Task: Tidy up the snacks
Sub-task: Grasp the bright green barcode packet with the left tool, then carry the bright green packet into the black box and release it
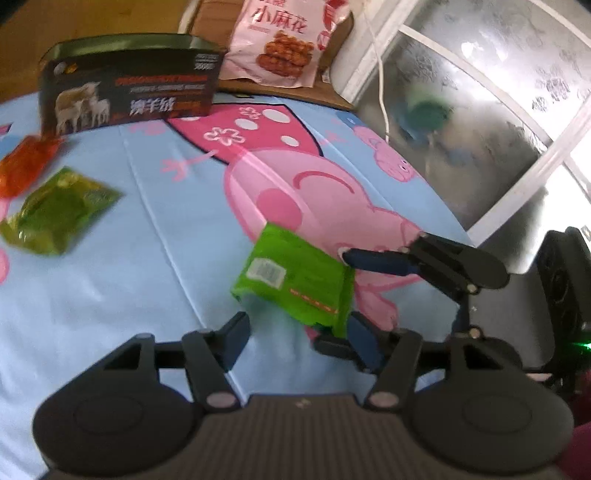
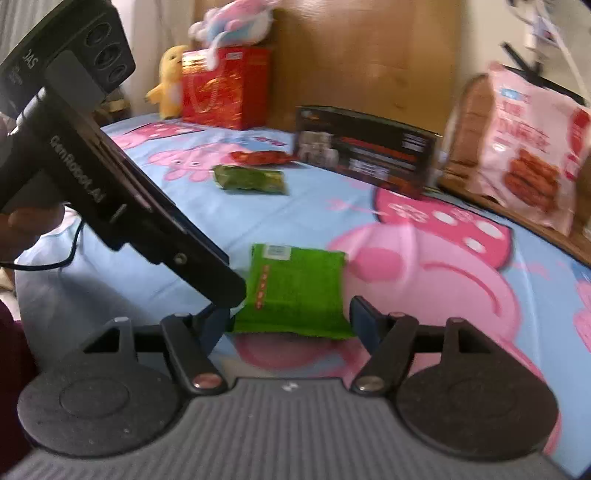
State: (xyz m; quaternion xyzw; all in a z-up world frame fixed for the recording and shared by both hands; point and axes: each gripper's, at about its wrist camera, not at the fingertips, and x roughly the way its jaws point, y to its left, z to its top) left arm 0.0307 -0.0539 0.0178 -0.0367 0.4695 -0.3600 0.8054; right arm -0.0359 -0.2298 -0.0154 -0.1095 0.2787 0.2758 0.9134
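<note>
Your right gripper (image 2: 290,325) stands wide around the flat bright-green foil snack packet (image 2: 295,288) on the blue cartoon-print sheet (image 2: 314,206), left gripper (image 1: 295,332) half-open alongside; light, crinkly, slippery—pinch its sealed edge.

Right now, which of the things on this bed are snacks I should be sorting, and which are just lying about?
For the job:
bright green packet, between the right gripper fingers
olive green packet
red packet
big pink snack bag
dark box, possibly where they go

Lying about:
red gift bag
yellow plush toy
pink plush toy
white cable
</note>
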